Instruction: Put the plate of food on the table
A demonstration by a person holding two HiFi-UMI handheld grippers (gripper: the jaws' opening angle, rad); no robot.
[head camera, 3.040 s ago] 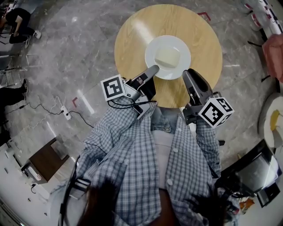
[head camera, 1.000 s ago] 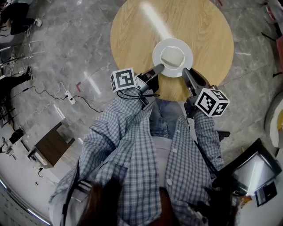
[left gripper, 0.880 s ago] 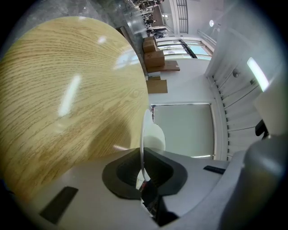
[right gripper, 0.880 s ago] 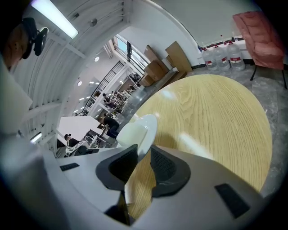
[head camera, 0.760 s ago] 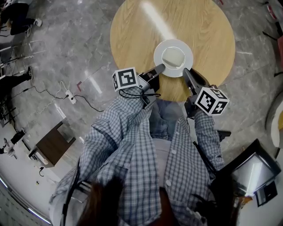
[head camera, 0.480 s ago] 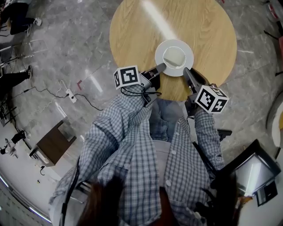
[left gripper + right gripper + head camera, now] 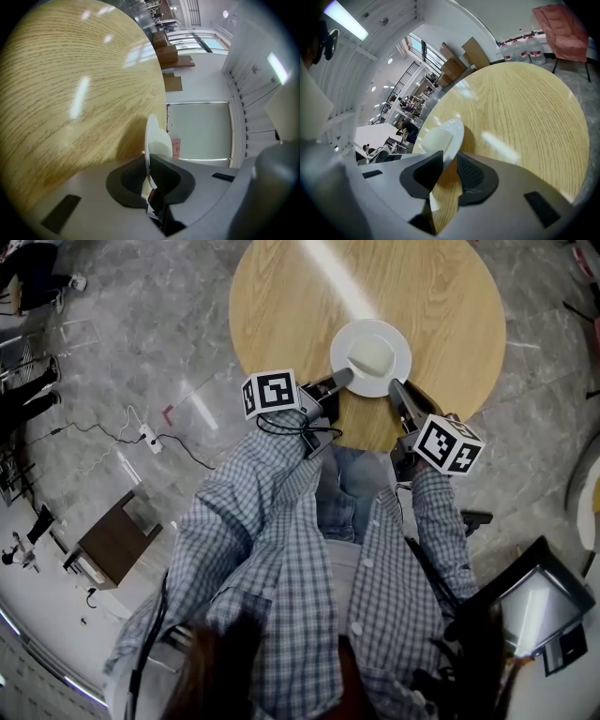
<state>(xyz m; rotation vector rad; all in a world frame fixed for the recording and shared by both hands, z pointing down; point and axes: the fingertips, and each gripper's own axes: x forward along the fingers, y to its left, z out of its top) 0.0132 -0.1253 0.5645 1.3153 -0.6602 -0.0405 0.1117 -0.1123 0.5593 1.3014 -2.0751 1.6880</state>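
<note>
My left gripper [image 7: 149, 161] has its jaws clamped on the near-left rim of the white plate [image 7: 395, 341]. My right gripper [image 7: 450, 157] pinches the near-right rim, so 2 grips carry it. The plate bears 1 pale block of food [image 7: 371, 356] and lies level over the near part of the round wooden bench [image 7: 281, 306]. I cannot tell whether it touches the wood.

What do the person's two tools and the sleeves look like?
The left tool and the right tool are grey, each with a white cube of black square markers. A black cable loops from the left one. The sleeves are blue-grey checked cloth.
</note>
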